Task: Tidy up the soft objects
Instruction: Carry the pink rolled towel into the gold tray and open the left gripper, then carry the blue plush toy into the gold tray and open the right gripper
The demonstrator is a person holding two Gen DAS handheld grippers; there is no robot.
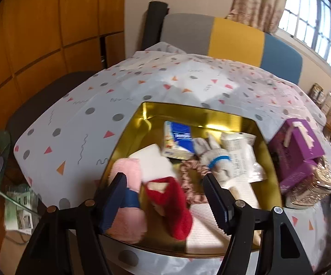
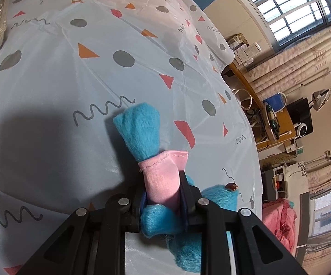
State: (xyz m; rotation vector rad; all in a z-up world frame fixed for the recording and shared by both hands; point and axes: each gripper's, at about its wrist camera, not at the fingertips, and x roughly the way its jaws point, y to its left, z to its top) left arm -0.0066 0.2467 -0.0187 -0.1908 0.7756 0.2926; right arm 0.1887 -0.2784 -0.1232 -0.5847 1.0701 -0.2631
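Note:
In the left wrist view a gold tin tray [image 1: 142, 119] on the patterned tablecloth holds soft things: a red fuzzy sock [image 1: 177, 208], a pink fuzzy piece [image 1: 126, 174], a white folded cloth [image 1: 151, 160], a tissue pack [image 1: 179, 142], a grey knit toy with a blue band [image 1: 215, 160] and a pink scrunchie [image 1: 188, 174]. My left gripper [image 1: 163, 197] is open above the tray's near side, empty. In the right wrist view my right gripper [image 2: 162, 194] is shut on a blue plush toy in a pink cloth [image 2: 158, 171], held above the tablecloth.
A purple box [image 1: 296, 151] and a glittery pouch [image 1: 312, 190] stand right of the tray. A multicoloured sofa back [image 1: 234, 39] lies behind the table. A glass side table with papers [image 1: 19, 208] sits at the left. A desk with clutter [image 2: 277, 123] stands beyond the table's right edge.

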